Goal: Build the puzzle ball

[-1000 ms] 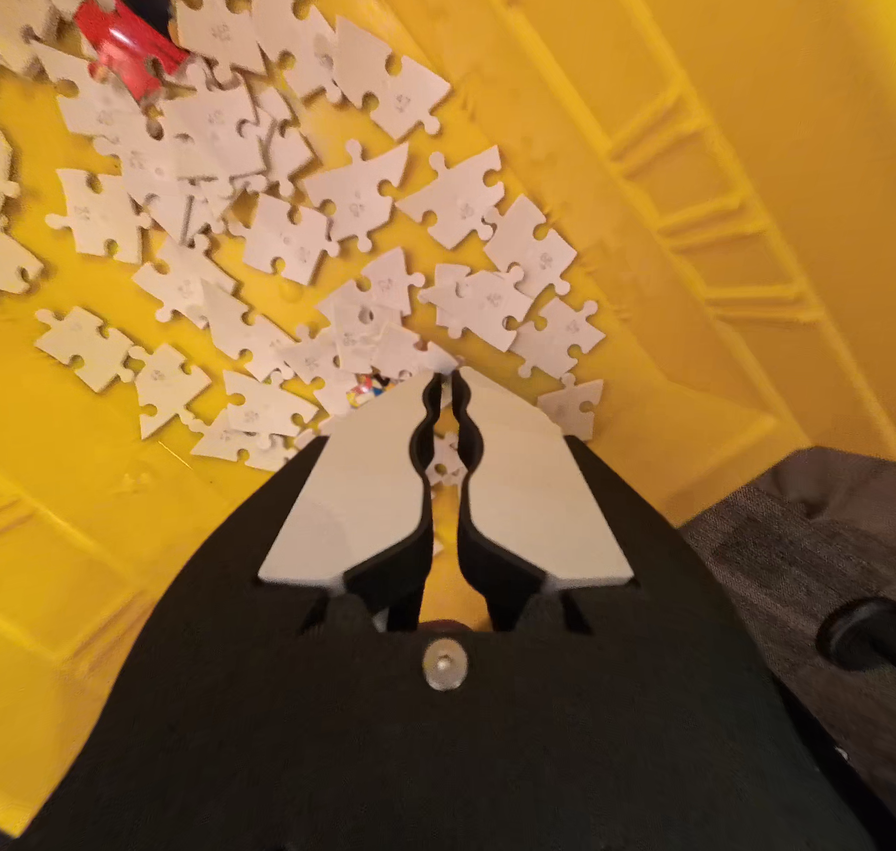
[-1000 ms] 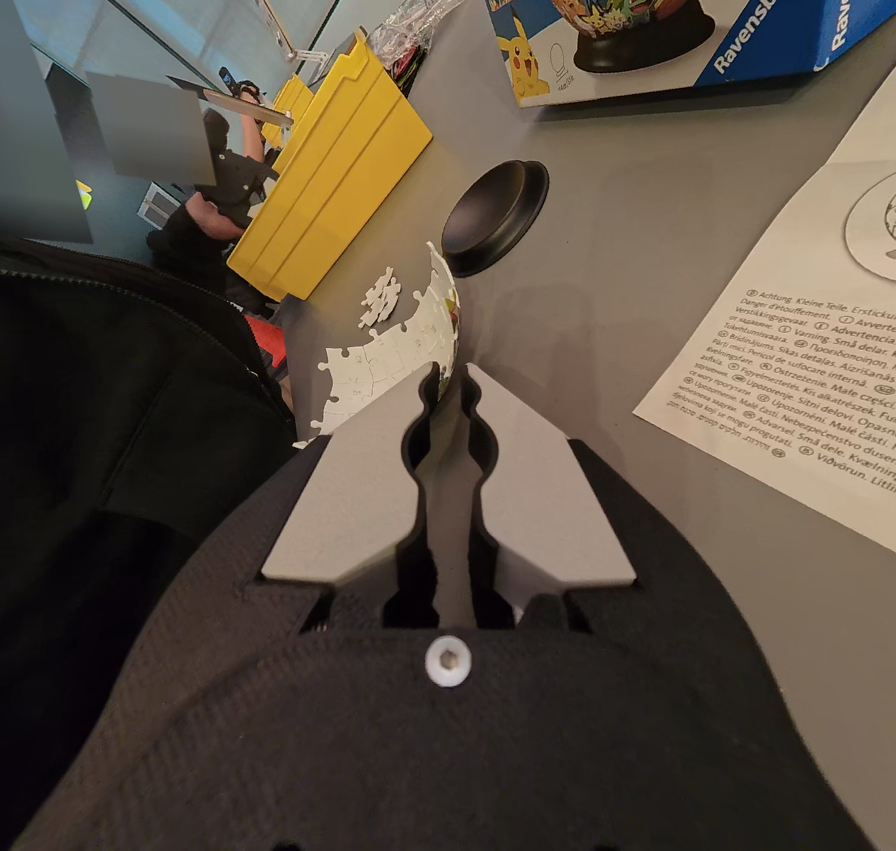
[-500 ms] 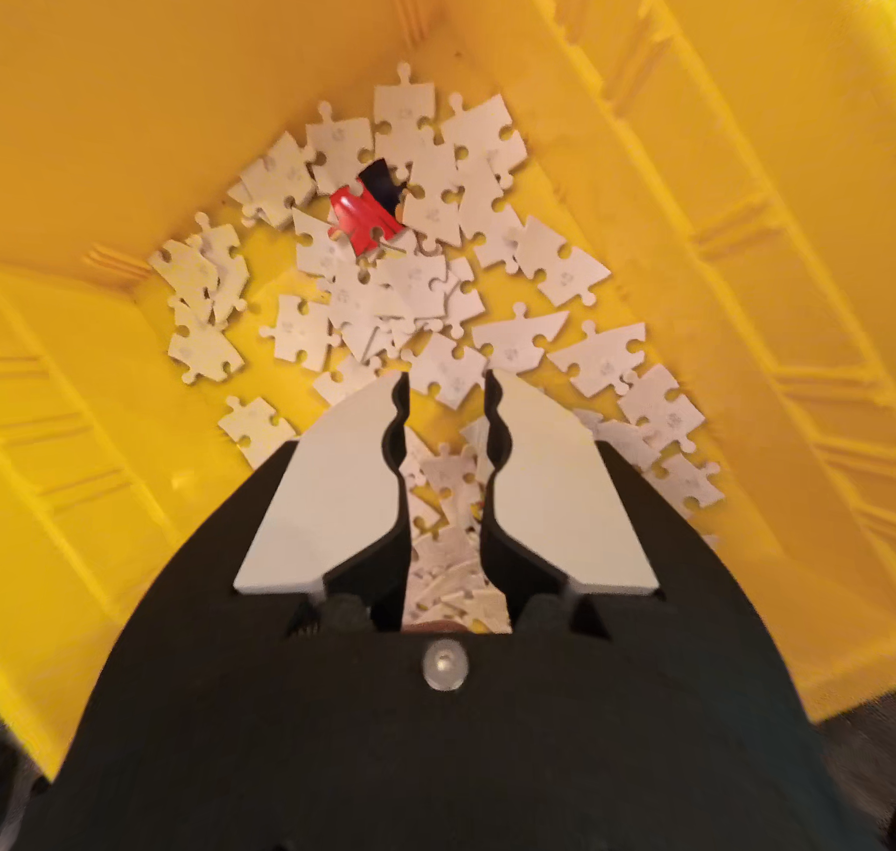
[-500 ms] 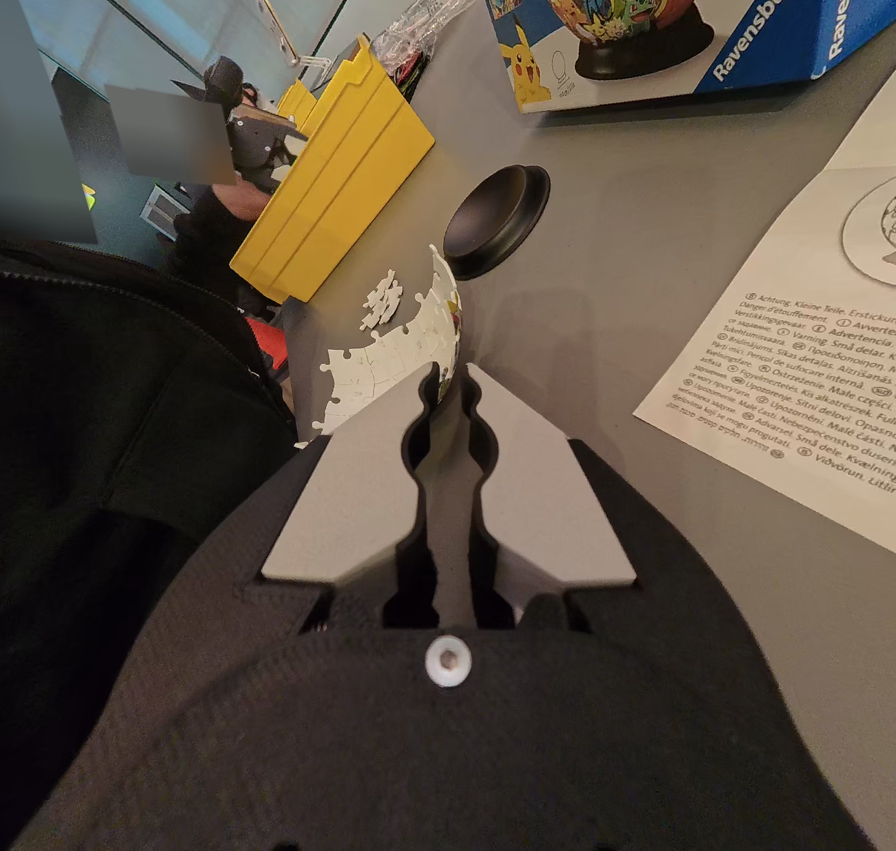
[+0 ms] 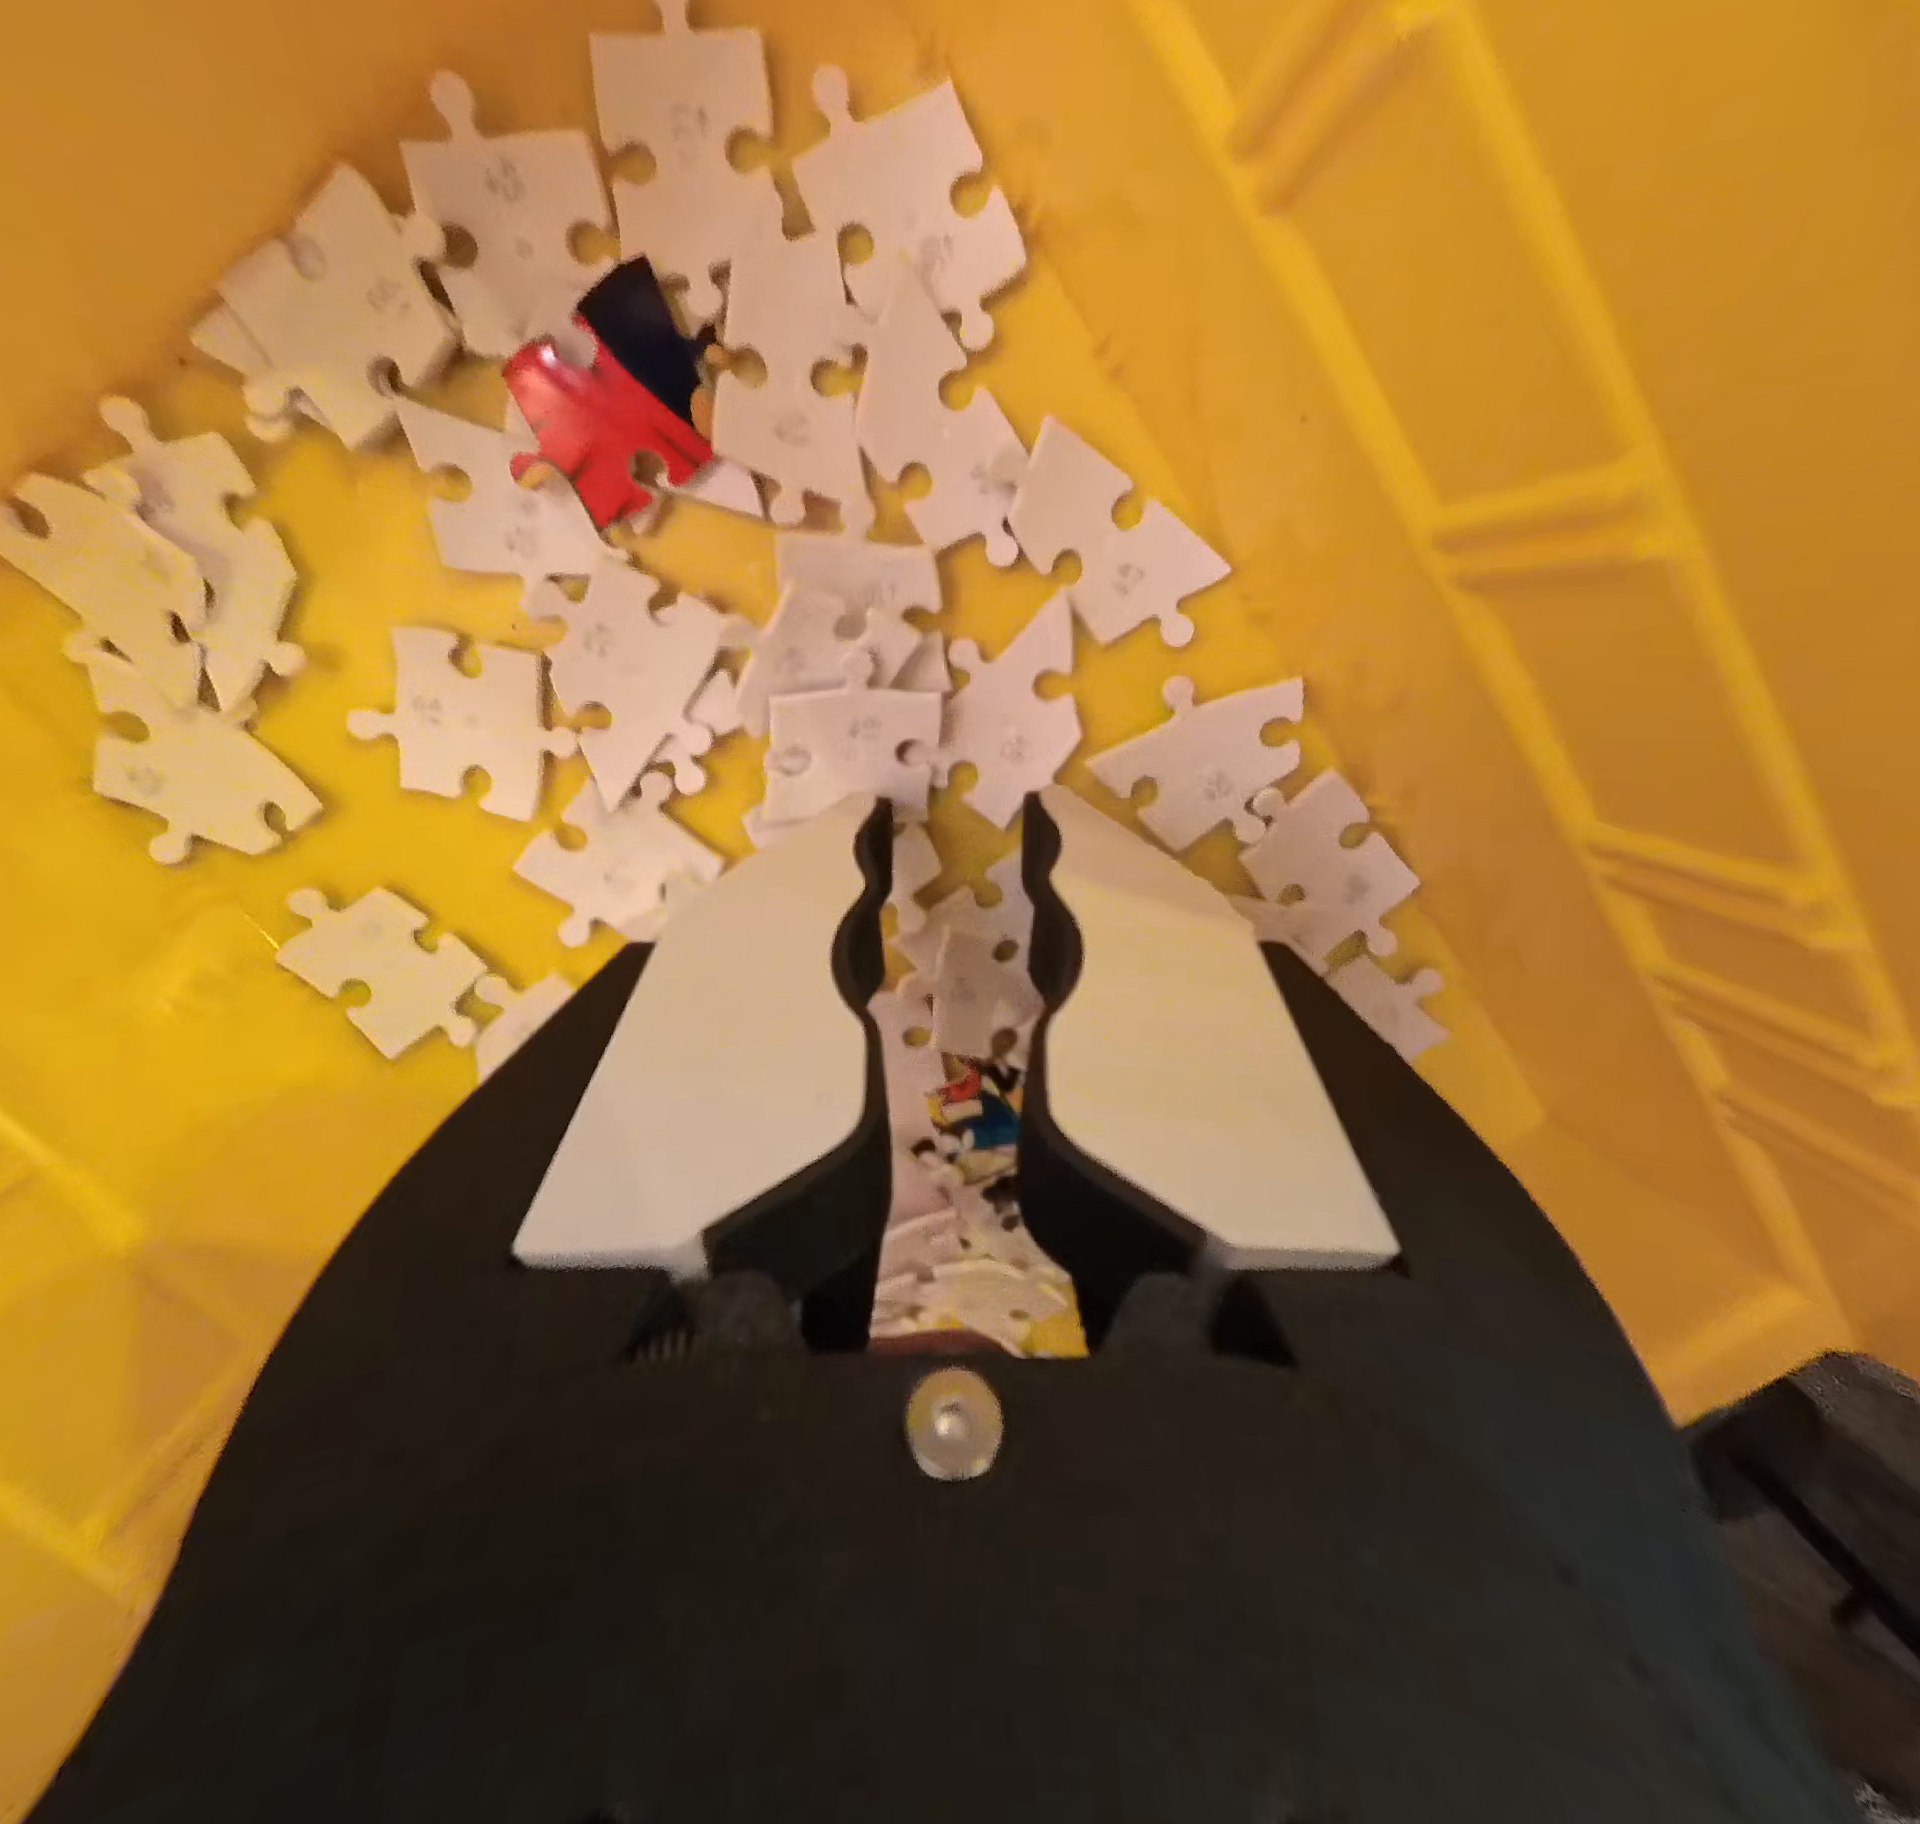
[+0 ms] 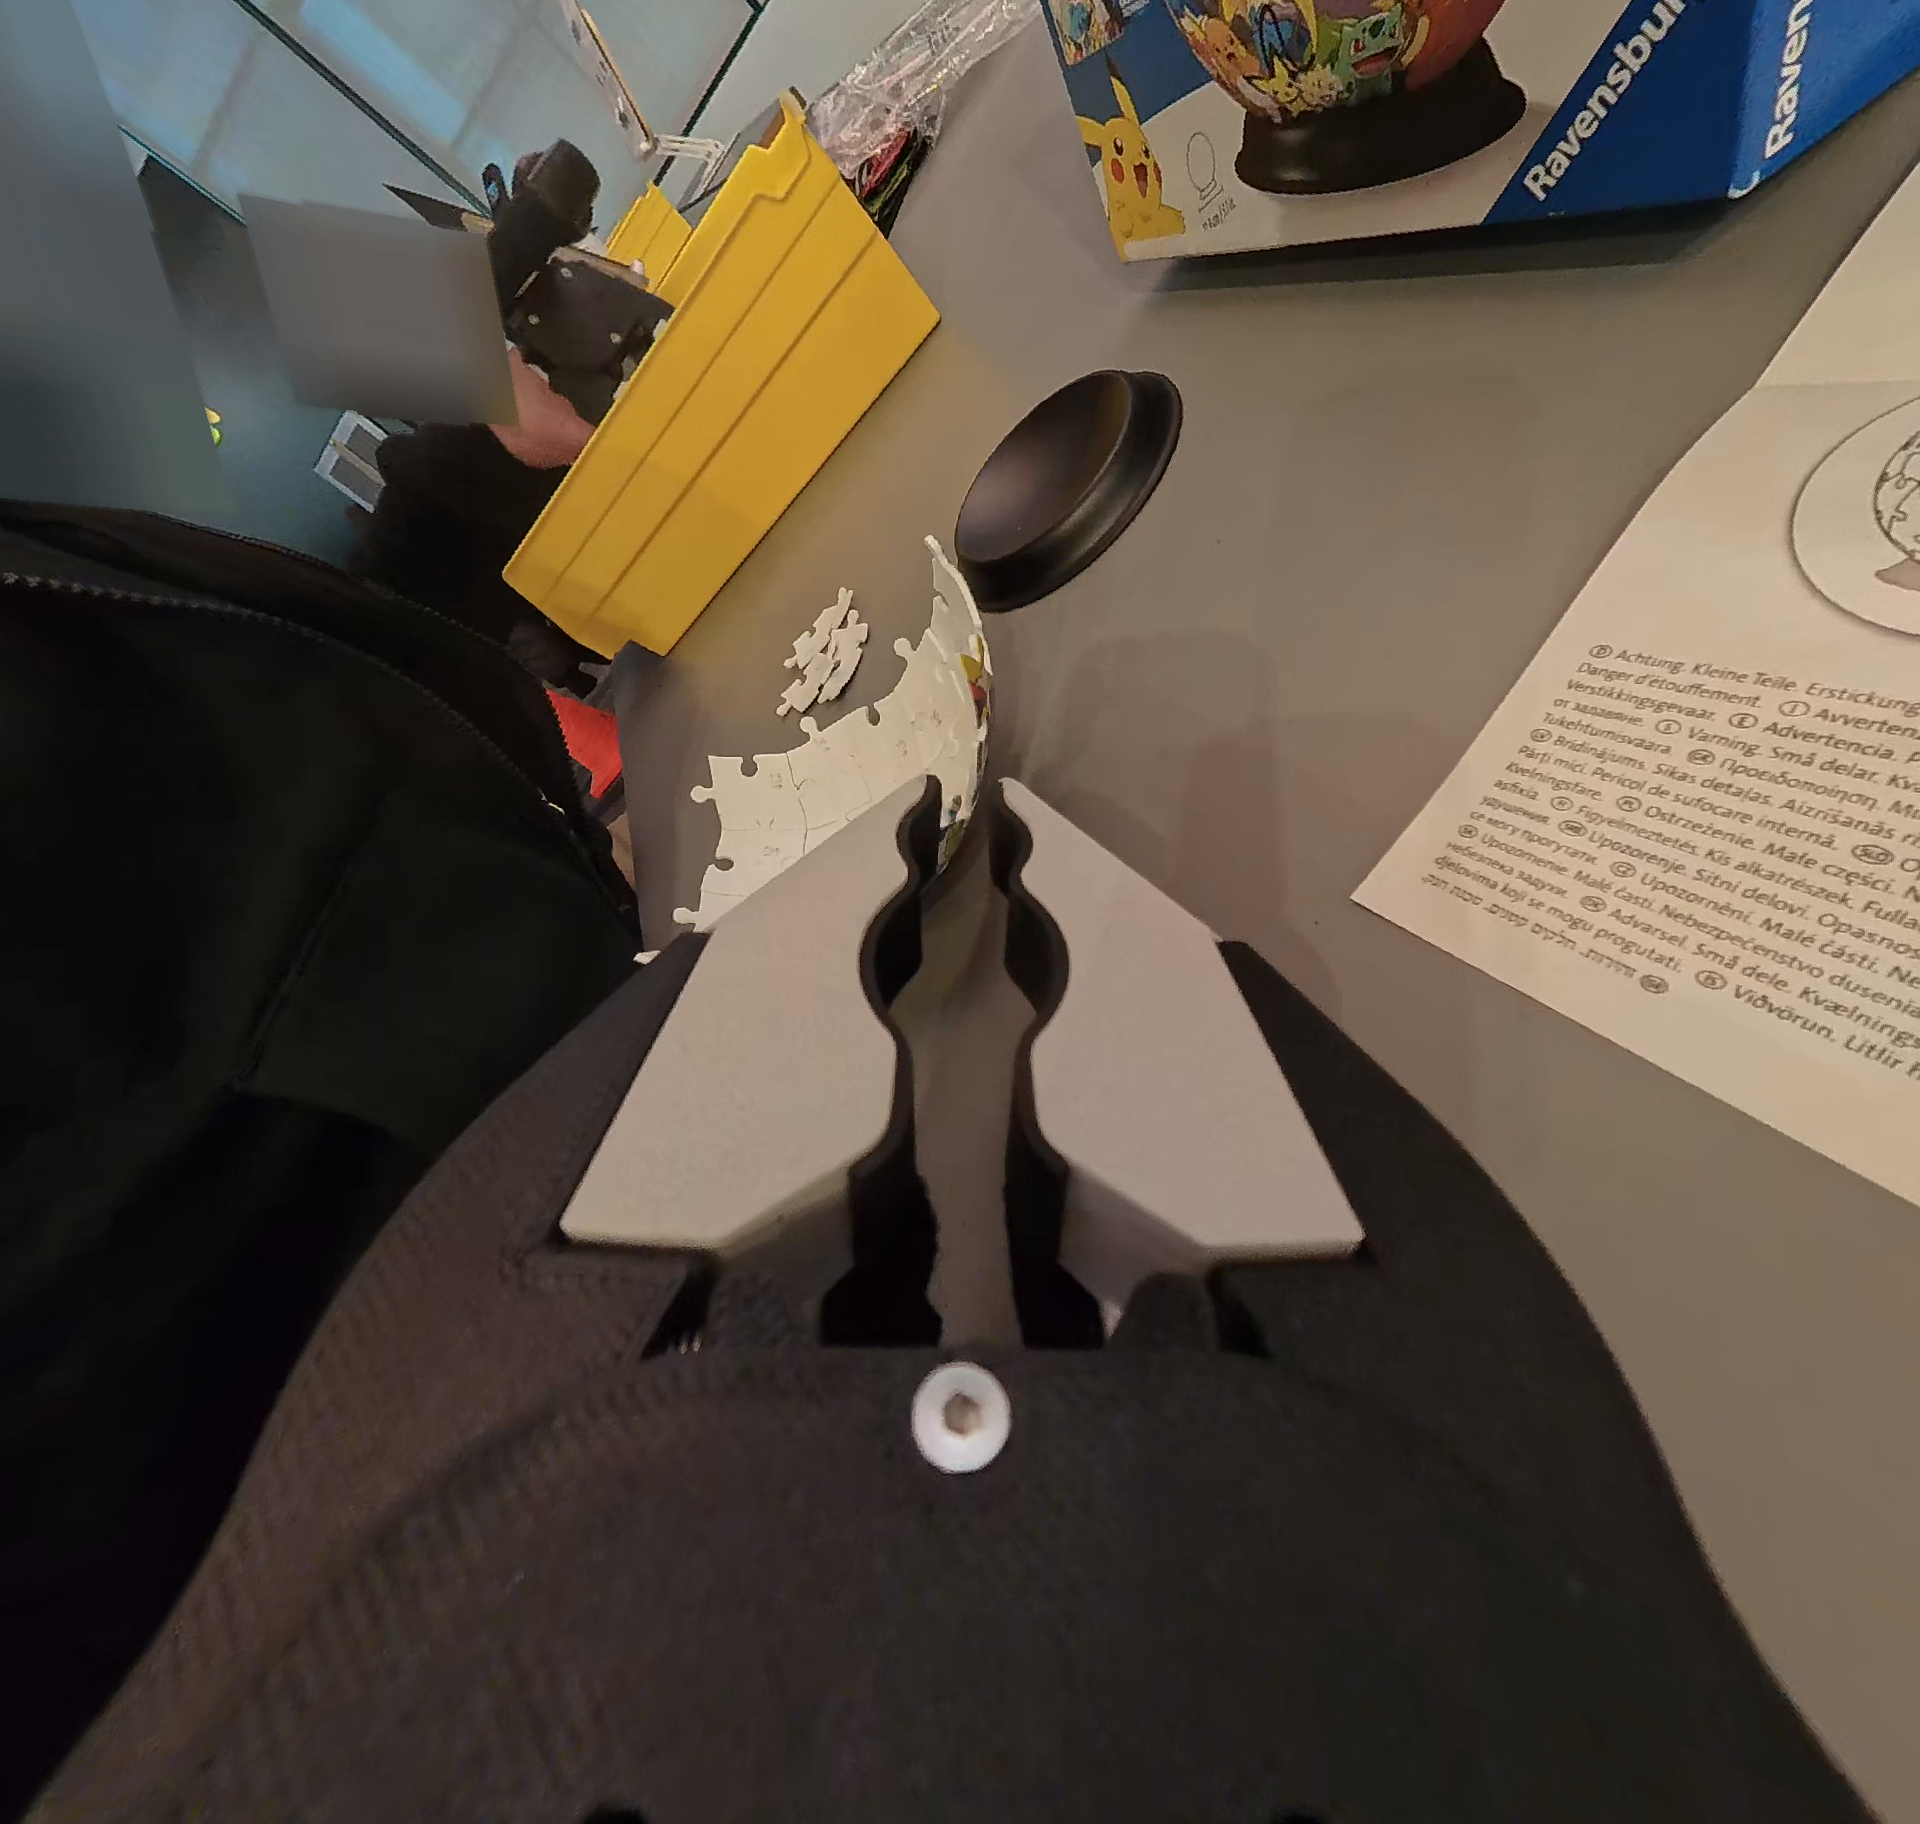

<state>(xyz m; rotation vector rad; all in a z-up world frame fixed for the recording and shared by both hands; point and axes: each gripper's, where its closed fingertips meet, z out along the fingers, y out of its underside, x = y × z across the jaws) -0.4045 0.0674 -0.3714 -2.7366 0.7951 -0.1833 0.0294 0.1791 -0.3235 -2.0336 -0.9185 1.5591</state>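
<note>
The left tongs (image 5: pixel 956 818) are held inside a yellow bin (image 5: pixel 1558 424), with the fingers spread a little way apart and nothing caught between them. Loose puzzle pieces (image 5: pixel 862 725) are scattered over the bin floor, nearly all lying white side up and many overlapping. One red and dark piece (image 5: pixel 613 424) is seen face up among them, farther back and to the left of the tips. A few more pieces are visible through the gap between the fingers (one of them printed in several colours).

The right tongs (image 6: pixel 966 798) are held low over the grey tabletop (image 6: pixel 1299 579), with the fingers parted by a narrow gap and nothing held in it. Just ahead of the tips the partly built puzzle ball (image 6: pixel 883 735) is resting on the tabletop as a curved shell, its white inner face turned to the left and a strip of the coloured outer face showing at its right edge. A small white cluster of joined pieces (image 6: pixel 826 652) lies just beyond it. The black round stand (image 6: pixel 1070 486) is set on the tabletop behind the shell, near it but apart. The yellow bin (image 6: pixel 748 392) is seen farther back on the left, with the left tongs reaching into it. A blue puzzle box (image 6: pixel 1455 60) stands at the far edge, and a printed instruction sheet (image 6: pixel 1714 787) lies flat on the right.
</note>
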